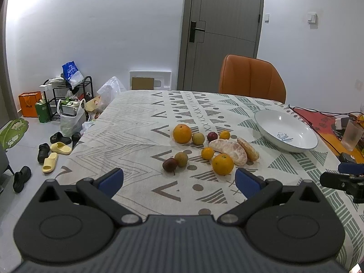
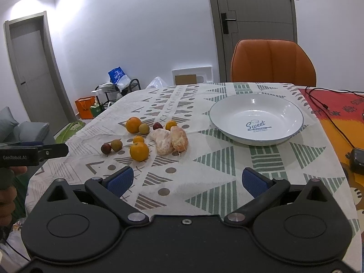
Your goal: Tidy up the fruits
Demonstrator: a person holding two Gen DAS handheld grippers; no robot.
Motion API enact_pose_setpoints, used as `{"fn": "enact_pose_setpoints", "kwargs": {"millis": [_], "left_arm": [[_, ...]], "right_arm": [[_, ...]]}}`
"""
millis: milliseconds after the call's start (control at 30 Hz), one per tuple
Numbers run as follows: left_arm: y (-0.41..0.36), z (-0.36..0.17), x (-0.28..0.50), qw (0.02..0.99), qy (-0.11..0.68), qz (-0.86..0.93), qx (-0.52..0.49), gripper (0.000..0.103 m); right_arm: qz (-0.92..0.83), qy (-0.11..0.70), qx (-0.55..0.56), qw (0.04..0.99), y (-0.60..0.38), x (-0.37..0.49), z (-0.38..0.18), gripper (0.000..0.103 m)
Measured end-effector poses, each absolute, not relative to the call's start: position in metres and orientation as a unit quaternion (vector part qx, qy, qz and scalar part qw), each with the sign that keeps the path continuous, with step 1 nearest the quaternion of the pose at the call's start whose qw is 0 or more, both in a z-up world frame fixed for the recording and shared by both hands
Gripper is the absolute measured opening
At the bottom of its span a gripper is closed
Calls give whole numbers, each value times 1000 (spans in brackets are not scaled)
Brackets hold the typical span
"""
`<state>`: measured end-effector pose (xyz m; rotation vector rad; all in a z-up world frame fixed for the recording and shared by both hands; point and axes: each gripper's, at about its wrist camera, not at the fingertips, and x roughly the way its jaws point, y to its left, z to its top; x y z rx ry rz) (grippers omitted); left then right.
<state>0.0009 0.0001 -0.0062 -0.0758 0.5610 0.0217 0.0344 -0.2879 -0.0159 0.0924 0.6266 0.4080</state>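
Fruit loose on patterned tablecloth (image 2: 218,166), white bowl (image 2: 257,118) empty.
Oranges (image 2: 139,151), small round fruits and peeled segments (image 2: 163,144) lie clustered left of bowl; left gripper (image 1: 179,180) and right gripper (image 2: 186,179) both spread, holding nothing; small fruit kinds indistinct.

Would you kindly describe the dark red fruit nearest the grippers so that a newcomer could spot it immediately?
Start at the white plate on the patterned tablecloth, then look left to the fruit cluster. At its near-left corner a dark red fruit sits beside a brownish-green fruit. It is the only dark red fruit on that near edge; the other lies farther back.
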Motion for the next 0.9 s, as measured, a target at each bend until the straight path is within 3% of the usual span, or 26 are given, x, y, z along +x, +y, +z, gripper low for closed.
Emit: {"fn": "enact_pose_setpoints", "kwargs": {"millis": [900], "left_arm": [[3,-7,0,960,278,11,-39,103]], "right_arm": [[199,309,40,929,-286,35,-18,103]]}}
